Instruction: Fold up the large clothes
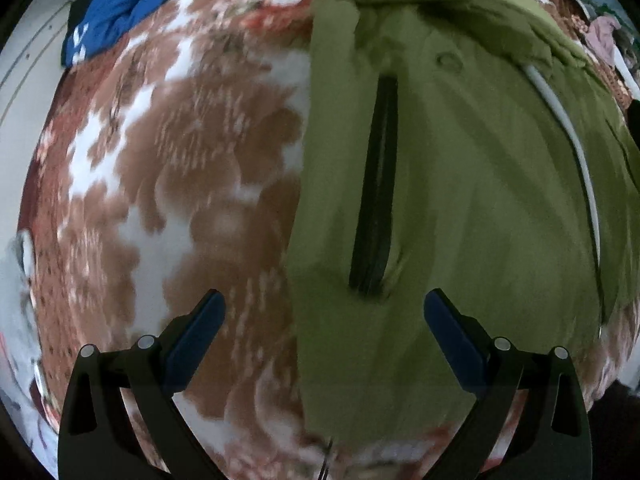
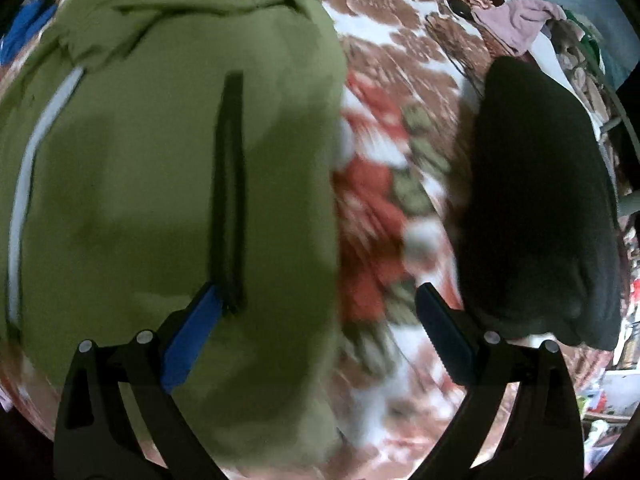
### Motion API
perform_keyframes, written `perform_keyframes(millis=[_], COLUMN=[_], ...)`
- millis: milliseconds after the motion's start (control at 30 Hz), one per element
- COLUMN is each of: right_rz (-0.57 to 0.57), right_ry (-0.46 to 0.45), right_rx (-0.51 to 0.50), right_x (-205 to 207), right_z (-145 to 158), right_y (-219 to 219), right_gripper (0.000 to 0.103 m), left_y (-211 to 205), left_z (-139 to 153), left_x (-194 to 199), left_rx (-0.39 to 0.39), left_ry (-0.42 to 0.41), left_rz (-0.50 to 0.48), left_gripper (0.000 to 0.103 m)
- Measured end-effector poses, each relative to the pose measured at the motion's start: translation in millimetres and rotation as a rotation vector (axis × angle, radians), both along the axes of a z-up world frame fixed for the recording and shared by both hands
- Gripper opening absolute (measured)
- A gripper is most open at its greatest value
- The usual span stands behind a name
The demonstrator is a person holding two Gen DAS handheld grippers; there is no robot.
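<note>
A green jacket (image 1: 460, 184) was spread on a floral bedcover (image 1: 168, 168). Both the left gripper (image 1: 324, 320) and right gripper (image 2: 318, 312) were held wide apart, empty. No lettering could be read.

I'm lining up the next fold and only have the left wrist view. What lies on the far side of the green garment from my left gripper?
Observer: A dark folded garment lies on the floral bedspread, apart from the green garment.
Operator: Is the right gripper holding anything?
Observer: No. The right gripper is open, straddling the green garment's right edge.
Operator: Anything else over there?
Observer: A pink cloth sits in a cluttered pile beyond the dark garment.
</note>
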State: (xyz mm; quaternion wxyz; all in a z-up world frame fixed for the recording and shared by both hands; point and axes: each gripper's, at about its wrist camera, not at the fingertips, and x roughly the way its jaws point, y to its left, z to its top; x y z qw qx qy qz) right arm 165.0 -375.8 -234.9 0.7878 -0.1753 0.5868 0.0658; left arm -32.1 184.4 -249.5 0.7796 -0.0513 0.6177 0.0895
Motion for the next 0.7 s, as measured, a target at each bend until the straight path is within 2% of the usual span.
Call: perform_keyframes(millis=[100,233,367,467,533,667,700], right_rz=[0.019,-0.015,-0.073,-0.101,-0.100,-0.080,-0.075], right_ry=[0.037,0.127,0.189,0.212,0.218,0.235,0.248], right_rx=[0.004,0.105,0.196,0.225,0.222,0.246,0.256], right_x=[-19.1,-37.2,-47.8,-52.2,-54.6,-56.6,-57.4], right_z=[-2.0,-5.9,-13.6,-18.4,-20.4,-22.4,-23.9], right_y=[-12.4,-27.9,-40.6,-46.6,-47.5,-43.7,-41.9], right_gripper=[0.096,0.096,0.096,0.095,0.095,0.085,0.084], left_y=[5.5,13.6,24.8,27.4,20.0,-1.7,-4.4], left_z=[-8.1,-18.8,-25.8,-29.6,-30.0,-34.3,-34.7], left_x=[-20.4,-40.1,-48.2,-48.3,-46.1,-41.9,-42.1], left_rx=[-0.031,-0.118,-0.217,-0.270,-0.283,-0.296,-0.286], left_ry=[0.034,0.060,0.052,0.047,0.044,0.068,0.069], left_rz=[0.019,0.055,0.122,0.156,0.126,0.034,0.026], left_gripper=[0.098,0.098,0.098,0.096,0.096,0.080,0.080])
